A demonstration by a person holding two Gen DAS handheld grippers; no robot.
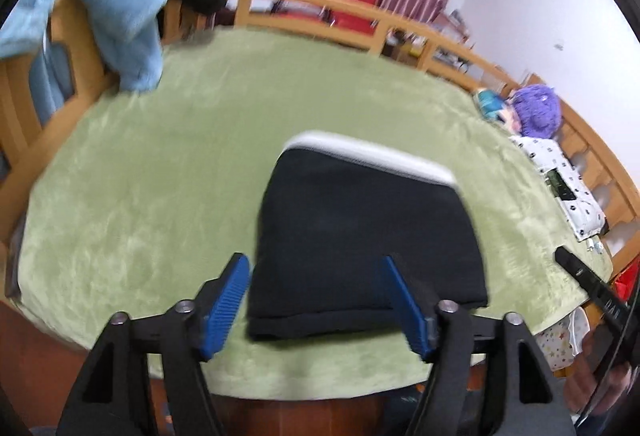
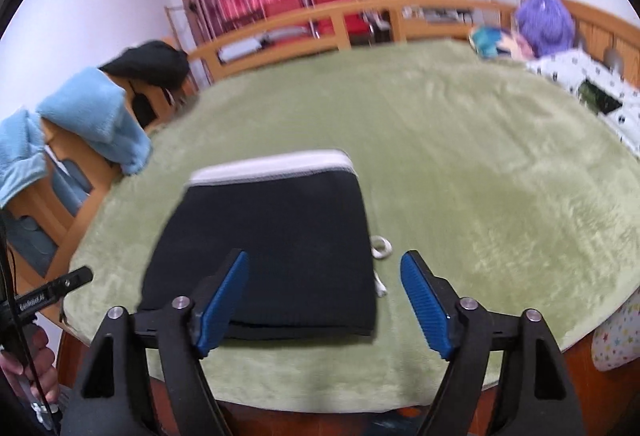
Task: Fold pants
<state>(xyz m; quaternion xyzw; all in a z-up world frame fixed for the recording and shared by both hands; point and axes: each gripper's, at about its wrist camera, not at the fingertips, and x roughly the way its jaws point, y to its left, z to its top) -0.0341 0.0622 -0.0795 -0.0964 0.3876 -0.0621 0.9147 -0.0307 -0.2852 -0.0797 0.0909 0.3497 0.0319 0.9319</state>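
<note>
Folded pants on the green bed blanket, both my pairs of jaws spread and empty.

The black pants (image 1: 360, 248) lie folded into a thick rectangle on the green blanket (image 1: 152, 196), low and centre in the left wrist view, the white waistband (image 1: 376, 154) on the far edge. My left gripper (image 1: 316, 300) hangs above the near edge with its jaws spread wide, nothing pinched; the blue pads (image 1: 224, 310) show clear of the cloth. My right gripper (image 2: 324, 300) has its jaws spread wider, empty too, above the near right corner of the pants, where a white drawstring (image 2: 380, 248) pokes out onto the blanket. A light blue towel (image 1: 116, 16) is draped over the wooden bed rail (image 1: 360, 8) at upper left. A purple plush toy (image 1: 538, 112) sits at the right edge. Both views are blurred.
</note>
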